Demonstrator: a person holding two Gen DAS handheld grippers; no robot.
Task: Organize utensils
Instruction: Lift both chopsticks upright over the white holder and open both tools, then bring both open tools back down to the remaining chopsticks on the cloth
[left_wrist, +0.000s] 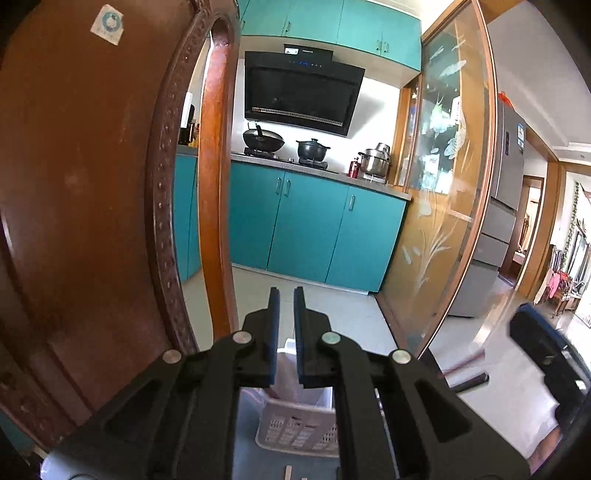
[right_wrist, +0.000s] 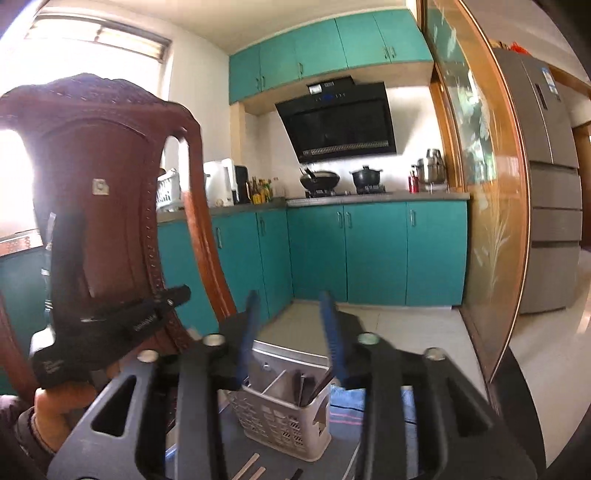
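Teal kitchen behind; left hand-held gripper (left_wrist: 287, 295) nearly closed, right hand-held gripper (right_wrist: 289, 300) spread, labels illegible.

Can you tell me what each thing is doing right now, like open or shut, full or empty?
Left gripper: shut, empty.
Right gripper: open, empty.
Utensil basket: upright, some utensils standing inside.
Lower cabinet doors: shut.
Pot: lid on, on the stove.
Wok: on the stove, utensil inside.
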